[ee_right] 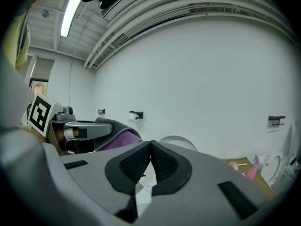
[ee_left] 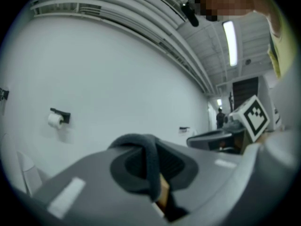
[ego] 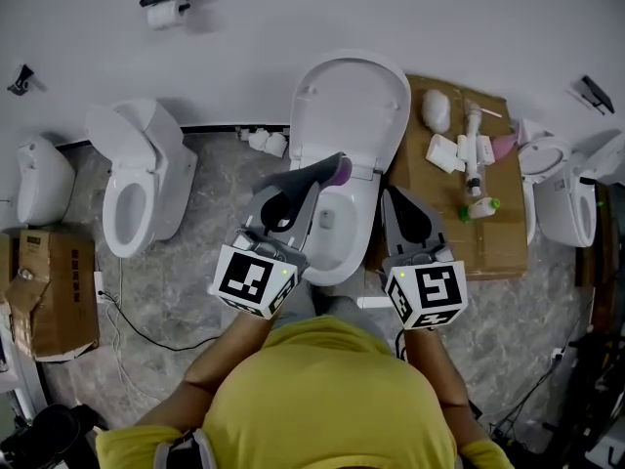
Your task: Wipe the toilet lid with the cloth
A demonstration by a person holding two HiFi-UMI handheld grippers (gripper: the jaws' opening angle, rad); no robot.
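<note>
L gripper (ego: 330, 172) held out fwd, approx level, jaws clamped on cloth (ego: 341, 171); left gripper view shows a grey fold pinched between them. R gripper (ego: 393, 199) alongside, just to its right and apart from it, tipped slightly down. Its jaws are fully together w/ nothing between; pads (ee_right: 167, 164) meet in right gripper view. 2 marker cubes, L cube (ego: 256, 279) and R cube (ego: 427, 296), face up at head cam. L forearm (ego: 210, 360) and R forearm (ego: 441, 371) bare, elbows bent, reaching fwd from torso.

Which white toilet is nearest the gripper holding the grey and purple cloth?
The middle white toilet, lid raised against the wall, beside the brown cardboard sheet; the others stand farther aside.
</note>
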